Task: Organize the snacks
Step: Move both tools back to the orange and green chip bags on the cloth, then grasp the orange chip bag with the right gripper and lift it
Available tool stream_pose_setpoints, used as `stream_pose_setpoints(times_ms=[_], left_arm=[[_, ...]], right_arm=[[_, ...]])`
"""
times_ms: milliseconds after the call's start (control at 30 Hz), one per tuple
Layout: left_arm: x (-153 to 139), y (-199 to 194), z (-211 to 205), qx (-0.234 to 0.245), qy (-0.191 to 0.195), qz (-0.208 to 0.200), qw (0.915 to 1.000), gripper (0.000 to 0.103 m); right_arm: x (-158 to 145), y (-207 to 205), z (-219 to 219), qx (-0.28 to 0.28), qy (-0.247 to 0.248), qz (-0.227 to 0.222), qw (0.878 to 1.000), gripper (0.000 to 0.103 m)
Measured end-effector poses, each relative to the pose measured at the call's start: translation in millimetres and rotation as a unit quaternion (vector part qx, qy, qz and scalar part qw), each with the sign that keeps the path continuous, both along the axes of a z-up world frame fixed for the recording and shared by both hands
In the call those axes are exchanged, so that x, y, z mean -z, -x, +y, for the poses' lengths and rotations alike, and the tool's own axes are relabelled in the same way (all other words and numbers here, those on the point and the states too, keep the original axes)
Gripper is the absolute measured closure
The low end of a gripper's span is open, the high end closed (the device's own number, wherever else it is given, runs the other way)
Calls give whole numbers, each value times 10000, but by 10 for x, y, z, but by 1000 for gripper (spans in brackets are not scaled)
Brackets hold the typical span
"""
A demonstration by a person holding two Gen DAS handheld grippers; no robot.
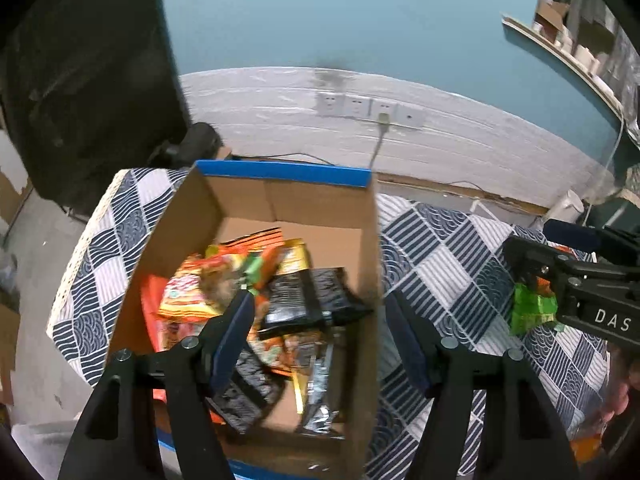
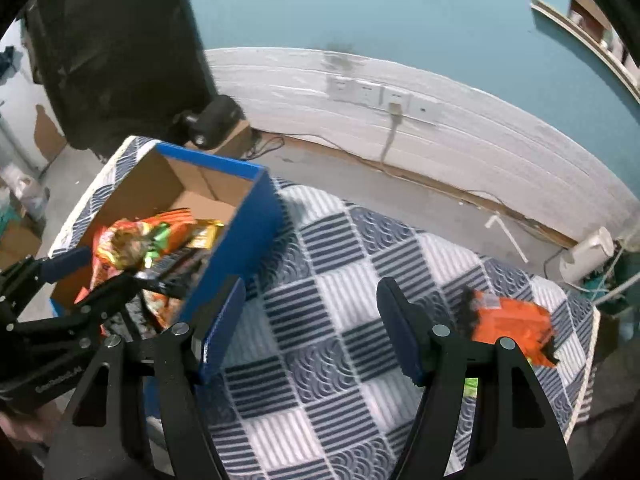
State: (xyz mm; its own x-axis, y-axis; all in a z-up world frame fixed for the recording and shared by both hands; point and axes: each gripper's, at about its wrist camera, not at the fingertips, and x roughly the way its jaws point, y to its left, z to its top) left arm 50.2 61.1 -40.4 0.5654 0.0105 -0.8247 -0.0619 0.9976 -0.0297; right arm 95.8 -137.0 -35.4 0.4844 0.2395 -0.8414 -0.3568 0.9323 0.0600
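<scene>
Black left tongs: the left tongs (image 1: 320, 336) hang over the near end of the cardboard box (image 1: 370, 240), tilted down; jaws parted, nothing between them. One finger sits inside the box above the packets, the other just outside its right wall.
Black right tongs: the right tongs (image 2: 312, 326) hover over bare cloth beside the box's blue outer wall; jaws released, empty.
Box contents: a loose heap of snack packets (image 1: 248, 304), orange, yellow, black and silver, lies in the near half of the box; the far half shows bare cardboard floor.
Done so far: by my reckoning most of the snacks are already in the box, judging from that pile.
Left to do: an orange packet (image 2: 508, 324) lies on the cloth near the table's right edge, and a green packet (image 1: 534, 312) lies close to it, partly hidden behind the right tongs in the left view. Both look to be waiting their turn.
Orange packet against tongs: it is to the right of the right tongs, just past the right-hand finger, well apart from the box.
Table: a checked blue-and-white cloth (image 2: 340, 276) covers the table; the box stands at its left end.
Unclear: whether more packets lie outside both views I cannot tell.
</scene>
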Motion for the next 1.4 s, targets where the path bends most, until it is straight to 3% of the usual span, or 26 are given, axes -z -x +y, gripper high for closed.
stream_pose_setpoints(times_ms=[667, 933, 1400], left_arm=[[48, -228, -972, 680, -176, 225, 9973, 33], [213, -488, -1306, 800, -139, 448, 9957, 33], [658, -988, -1779, 965, -38, 894, 9913, 33]], right_arm=[[85, -189, -1337, 445, 243, 354, 9981, 34], [324, -457, -1785, 528, 187, 681, 9961, 34], [803, -918, -2080, 417, -22, 1007, 9940, 34]])
